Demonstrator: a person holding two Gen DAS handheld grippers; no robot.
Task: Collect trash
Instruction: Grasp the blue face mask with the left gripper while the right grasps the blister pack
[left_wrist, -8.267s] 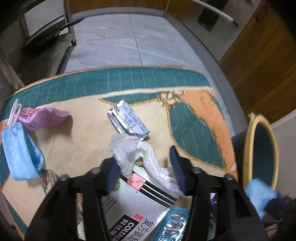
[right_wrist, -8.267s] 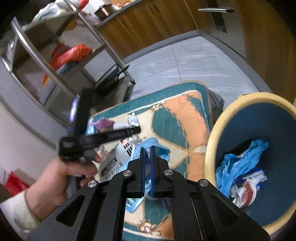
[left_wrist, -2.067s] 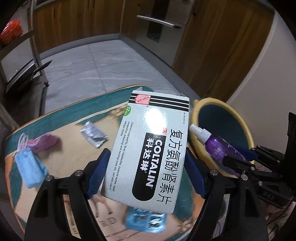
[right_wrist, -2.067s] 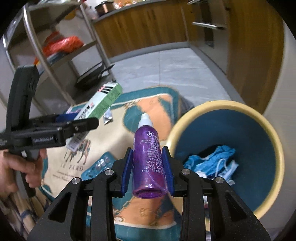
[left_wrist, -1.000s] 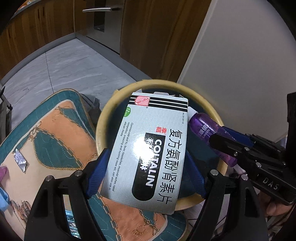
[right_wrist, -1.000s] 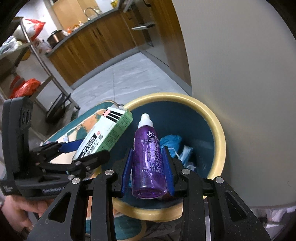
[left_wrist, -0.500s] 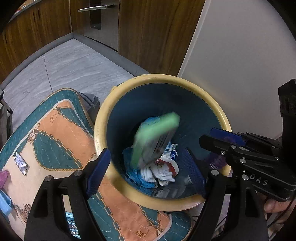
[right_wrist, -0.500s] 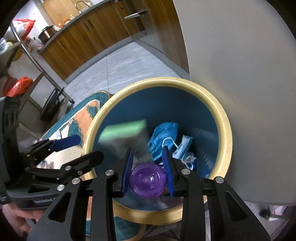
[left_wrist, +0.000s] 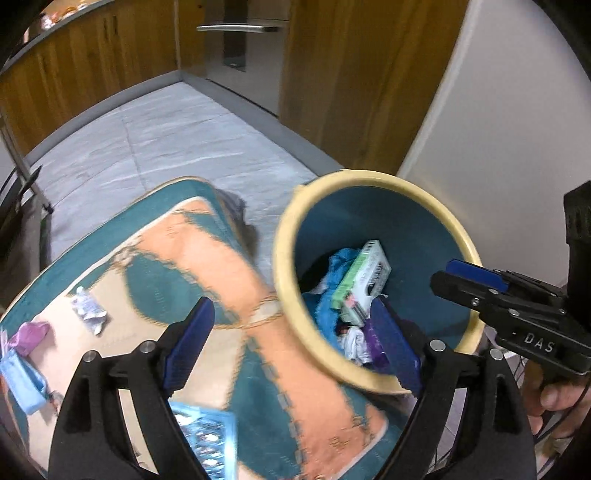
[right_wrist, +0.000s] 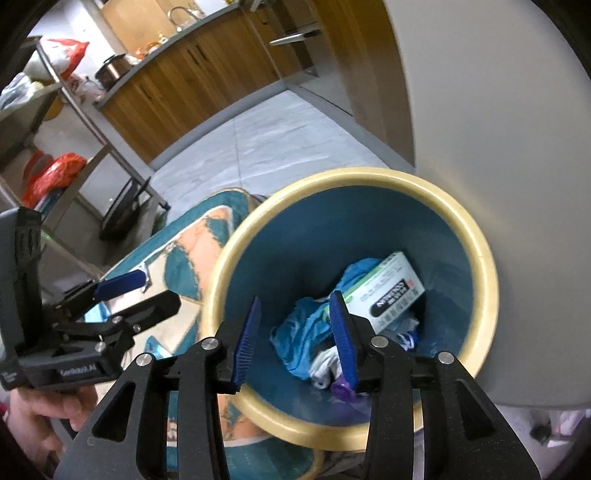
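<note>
Both loads have dropped since a second ago: the left gripper (left_wrist: 291, 347) and right gripper (right_wrist: 295, 339) now gape empty above the bin (right_wrist: 480, 258). Inside lie the medicine box (right_wrist: 391, 295) on blue masks (right_wrist: 303, 332), and the purple bottle (right_wrist: 343, 387) nearest. Left, a blister pack (left_wrist: 207, 439) remains on the mat (left_wrist: 221, 266).

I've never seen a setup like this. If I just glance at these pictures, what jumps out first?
Probably the round bin with its cream rim and deep blue inside, standing beside the teal and orange cloth. In it lies a green and white medicine box on crumpled blue masks. Both black grippers, left and right, hover near the bin, blue-padded jaws open and empty.
</note>
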